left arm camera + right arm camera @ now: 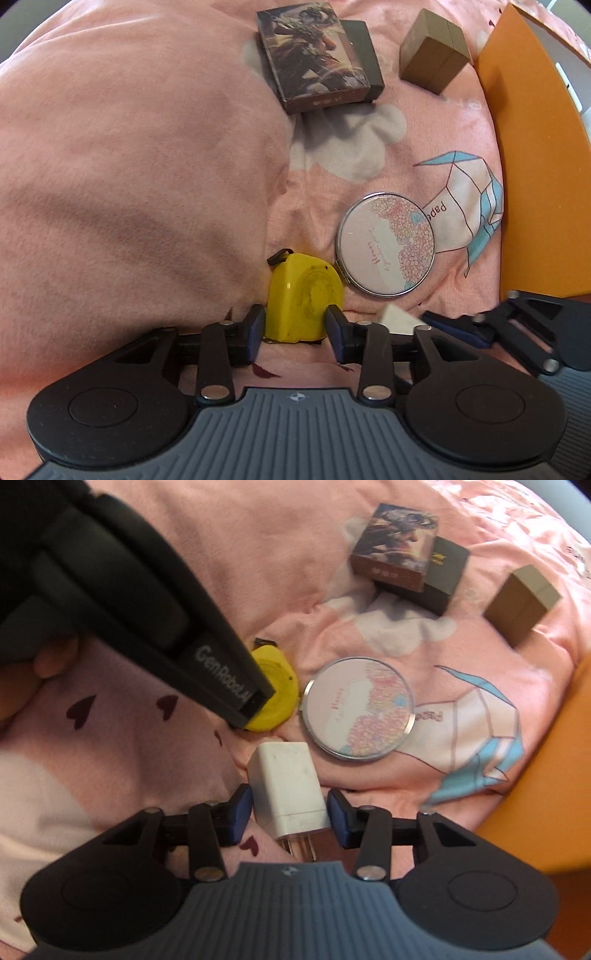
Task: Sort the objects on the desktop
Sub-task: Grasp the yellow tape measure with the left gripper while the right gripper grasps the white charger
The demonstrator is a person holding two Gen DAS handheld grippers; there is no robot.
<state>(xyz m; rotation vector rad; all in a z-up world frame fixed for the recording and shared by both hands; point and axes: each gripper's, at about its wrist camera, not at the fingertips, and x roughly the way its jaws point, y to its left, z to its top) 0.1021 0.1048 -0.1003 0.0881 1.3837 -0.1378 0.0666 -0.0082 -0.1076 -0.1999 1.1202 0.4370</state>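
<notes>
A yellow tape measure point(304, 299) lies on the pink bedding between my left gripper's point(295, 325) fingers, which sit close at both its sides; it also shows in the right wrist view point(275, 692). A white charger plug point(290, 788) lies between my right gripper's point(290, 812) blue pads, which stand at its sides with a small gap on the left. A round floral compact mirror point(386, 243) lies right of the tape measure, also in the right wrist view point(360, 709).
A picture box on a dark box point(314, 55) and a brown box point(434, 50) lie farther back. An orange board point(535, 166) borders the right side. A raised fold of pink blanket point(129, 166) fills the left.
</notes>
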